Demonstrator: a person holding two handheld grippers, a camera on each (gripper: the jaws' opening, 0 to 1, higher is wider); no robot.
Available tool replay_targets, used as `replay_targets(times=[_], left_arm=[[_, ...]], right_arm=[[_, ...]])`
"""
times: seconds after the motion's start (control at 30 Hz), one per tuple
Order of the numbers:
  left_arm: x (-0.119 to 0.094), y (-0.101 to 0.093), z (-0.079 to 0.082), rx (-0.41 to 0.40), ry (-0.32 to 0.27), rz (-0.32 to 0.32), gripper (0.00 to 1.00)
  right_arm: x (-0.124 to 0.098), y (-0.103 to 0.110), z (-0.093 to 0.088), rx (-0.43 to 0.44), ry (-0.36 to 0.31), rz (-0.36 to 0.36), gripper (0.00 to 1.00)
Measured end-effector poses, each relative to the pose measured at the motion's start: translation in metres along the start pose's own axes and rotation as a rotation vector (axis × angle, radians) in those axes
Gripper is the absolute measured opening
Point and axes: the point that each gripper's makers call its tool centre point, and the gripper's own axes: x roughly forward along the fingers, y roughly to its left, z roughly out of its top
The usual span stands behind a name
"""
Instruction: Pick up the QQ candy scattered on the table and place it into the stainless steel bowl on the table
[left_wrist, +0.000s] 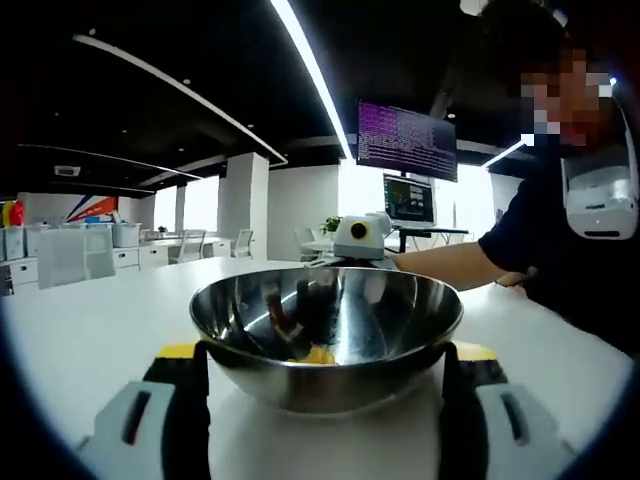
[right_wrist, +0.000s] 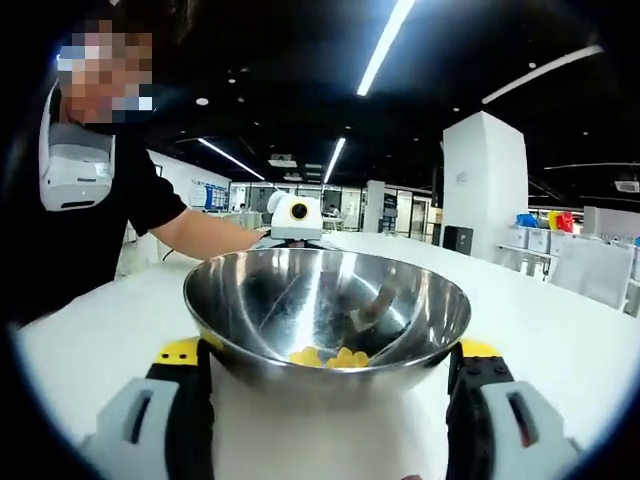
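Round shiny stainless steel bowl (left_wrist: 326, 340) dead ahead on the white table (left_wrist: 90, 320), sitting between wide-spread jaws of the left gripper (left_wrist: 325, 400), gripping nothing. Same from the right gripper (right_wrist: 330, 400): spread wide, empty, bowl between. Small yellow QQ candies (right_wrist: 330, 357) lying in the bowl's bottom.

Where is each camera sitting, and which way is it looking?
Left gripper view: rides low on the left gripper, jaws either side of the steel bowl, facing the person's forearm.
Right gripper view: rides low on the right gripper, facing the bowl from the opposite side, yellow candy inside, the person's arm at left.
Both share: the bowl, the white table, the person.
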Motion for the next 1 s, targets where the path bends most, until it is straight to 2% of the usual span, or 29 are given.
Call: replay_targets(times=[0.13,0.63,0.8,1.0], left_arm=[[0.0,0.002,-0.007,-0.006,0.003,0.0,0.96],[-0.004,0.002,-0.006,-0.018,-0.023,-0.007,0.96],[-0.009,-0.001,-0.004,-0.035,-0.032,-0.013,0.96],[-0.022,0.003,-0.003,-0.046,-0.023,0.026,0.96]], right_arm=[[0.001,-0.002,-0.006,0.004,0.008,0.002,0.97],[0.0,0.0,-0.005,0.012,-0.015,0.011,0.97],[-0.006,0.003,-0.002,0.019,-0.021,0.033,0.97],[-0.022,0.0,-0.004,0.017,0.009,0.0,0.93]])
